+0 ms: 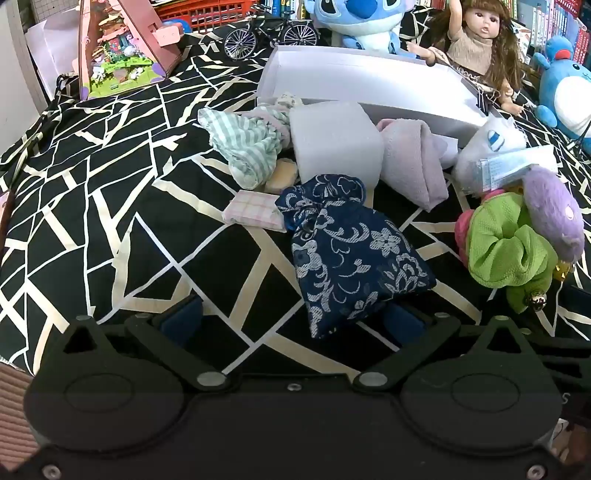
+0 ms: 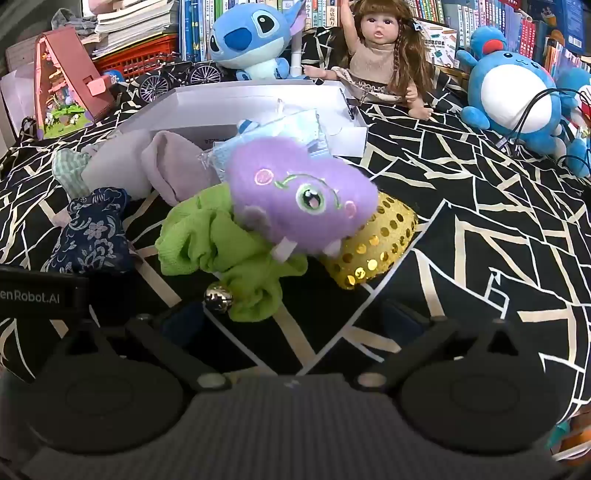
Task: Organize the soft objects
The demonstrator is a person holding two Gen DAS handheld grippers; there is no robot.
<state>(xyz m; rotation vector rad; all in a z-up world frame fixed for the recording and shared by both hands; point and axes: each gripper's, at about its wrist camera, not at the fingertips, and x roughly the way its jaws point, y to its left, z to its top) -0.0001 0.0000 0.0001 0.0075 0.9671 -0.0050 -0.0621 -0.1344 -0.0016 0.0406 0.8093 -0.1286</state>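
Observation:
A navy floral pouch (image 1: 351, 254) lies on the patterned cloth just ahead of my left gripper (image 1: 295, 317), which is open with its near corner between the jaws; it also shows in the right wrist view (image 2: 92, 232). A purple plush (image 2: 299, 199) rests on a green scrunchie (image 2: 225, 243) and a gold sequin piece (image 2: 376, 243), just ahead of my right gripper (image 2: 295, 321), which is open and empty. A white box (image 1: 362, 81) stands behind a pile with a white foam block (image 1: 336, 140), a striped cloth (image 1: 247, 144) and a lilac cloth (image 1: 413, 162).
A doll (image 1: 476, 40), a blue Stitch plush (image 2: 251, 40) and a round blue plush (image 2: 513, 92) sit at the back. A toy bicycle (image 1: 269, 33) and a pink toy house (image 1: 118, 48) stand at the back left. Bookshelves lie behind.

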